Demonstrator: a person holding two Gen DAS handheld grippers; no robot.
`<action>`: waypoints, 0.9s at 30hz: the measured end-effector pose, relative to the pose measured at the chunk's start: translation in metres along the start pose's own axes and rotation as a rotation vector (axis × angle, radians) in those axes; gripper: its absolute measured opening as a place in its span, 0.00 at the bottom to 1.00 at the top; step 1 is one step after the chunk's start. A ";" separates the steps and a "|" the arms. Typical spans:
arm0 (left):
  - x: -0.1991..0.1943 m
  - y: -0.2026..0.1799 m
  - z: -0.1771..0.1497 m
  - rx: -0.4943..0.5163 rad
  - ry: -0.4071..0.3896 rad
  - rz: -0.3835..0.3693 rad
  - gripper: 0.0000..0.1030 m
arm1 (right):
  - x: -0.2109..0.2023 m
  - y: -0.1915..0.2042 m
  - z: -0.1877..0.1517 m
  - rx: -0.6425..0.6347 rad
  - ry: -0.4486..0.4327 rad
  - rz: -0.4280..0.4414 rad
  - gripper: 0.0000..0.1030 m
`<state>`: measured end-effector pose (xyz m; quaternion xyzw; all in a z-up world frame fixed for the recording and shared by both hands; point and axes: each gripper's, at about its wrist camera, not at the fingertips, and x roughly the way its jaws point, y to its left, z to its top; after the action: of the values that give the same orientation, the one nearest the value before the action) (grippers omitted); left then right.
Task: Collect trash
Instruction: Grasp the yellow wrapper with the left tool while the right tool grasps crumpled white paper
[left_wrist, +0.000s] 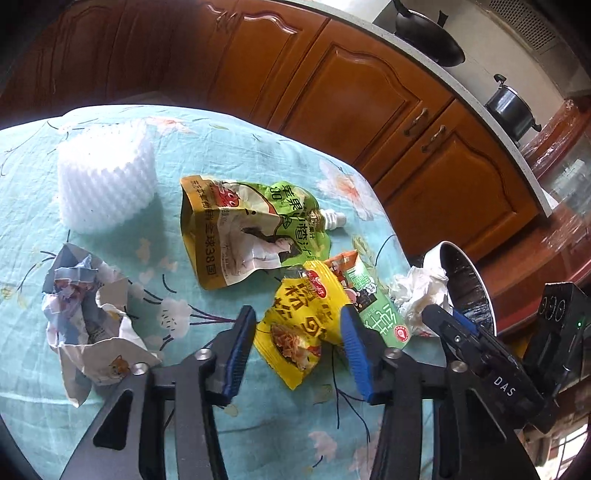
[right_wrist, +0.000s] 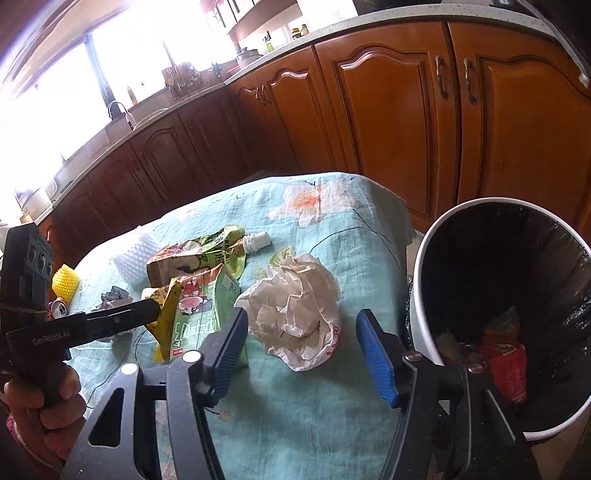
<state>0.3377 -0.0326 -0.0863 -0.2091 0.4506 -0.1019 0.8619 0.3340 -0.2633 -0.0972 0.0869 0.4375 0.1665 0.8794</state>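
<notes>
My left gripper is open, its jaws on either side of a yellow snack packet on the table. A green carton wrapper lies under it, and a green-and-yellow spouted pouch lies behind. My right gripper is open around a crumpled white paper wad, which also shows in the left wrist view. A white bin with a black liner stands at the table's right edge with red wrappers inside. The left gripper also shows in the right wrist view.
A floral teal cloth covers the table. A white foam net and a crumpled paper bag lie on the left. A yellow foam net, a can and grey foil sit far left. Wooden cabinets stand behind.
</notes>
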 end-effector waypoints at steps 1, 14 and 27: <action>0.003 -0.001 0.000 0.005 0.006 -0.017 0.31 | 0.002 0.000 -0.002 0.001 0.009 -0.001 0.42; -0.016 -0.012 -0.020 0.099 -0.031 0.007 0.08 | -0.020 0.003 -0.016 -0.007 -0.020 -0.002 0.14; -0.050 -0.056 -0.039 0.236 -0.045 -0.082 0.08 | -0.073 -0.005 -0.036 0.060 -0.069 0.027 0.13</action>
<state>0.2782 -0.0747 -0.0437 -0.1267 0.4072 -0.1847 0.8854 0.2652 -0.2943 -0.0666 0.1249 0.4107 0.1617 0.8886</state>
